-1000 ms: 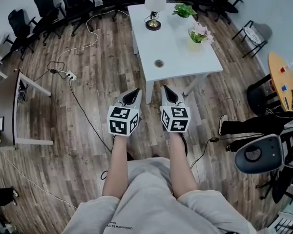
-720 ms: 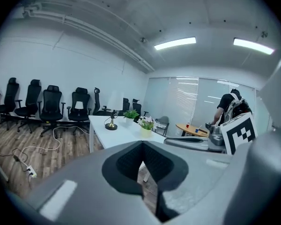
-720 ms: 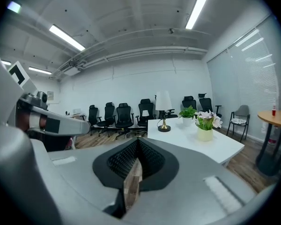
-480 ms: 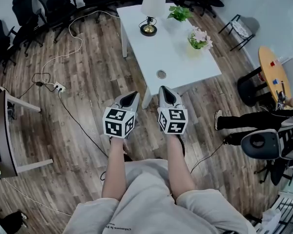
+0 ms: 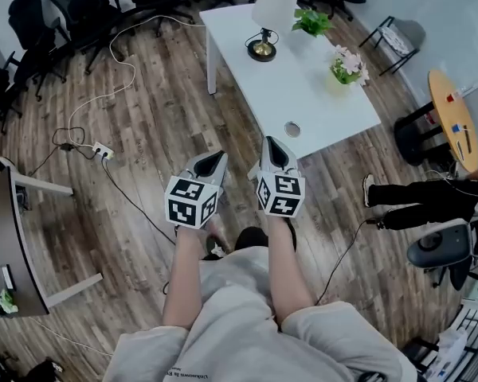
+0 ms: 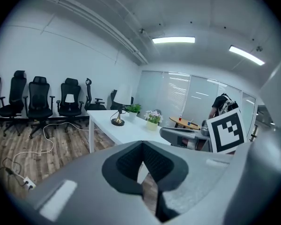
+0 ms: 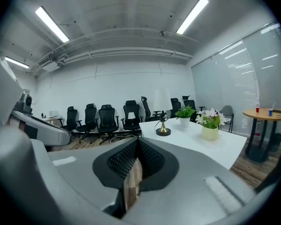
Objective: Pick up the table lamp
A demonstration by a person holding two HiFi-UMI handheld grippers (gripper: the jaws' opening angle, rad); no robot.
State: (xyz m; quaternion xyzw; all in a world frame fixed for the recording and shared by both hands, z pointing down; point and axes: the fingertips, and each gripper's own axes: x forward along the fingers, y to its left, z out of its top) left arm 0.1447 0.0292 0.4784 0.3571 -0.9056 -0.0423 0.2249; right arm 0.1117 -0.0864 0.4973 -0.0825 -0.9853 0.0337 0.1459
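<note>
Left gripper [image 5: 210, 161] and right gripper [image 5: 276, 151] both clenched, empty, by white table's [image 5: 303, 102] near end; table lamp [image 5: 271, 14] at far end.

Two counters: one white counter [image 5: 303, 90] and one round wooden counter [image 5: 454, 126] at the right. The white one carries one table lamp [image 5: 275, 2], one green potted plant [image 5: 313, 22] and one pot of pink flowers [image 5: 346, 68]. Two tools: left tool [image 5: 210, 162], right tool [image 5: 277, 153]. One power strip [image 5: 103, 150] lies on the floor, left.
</note>
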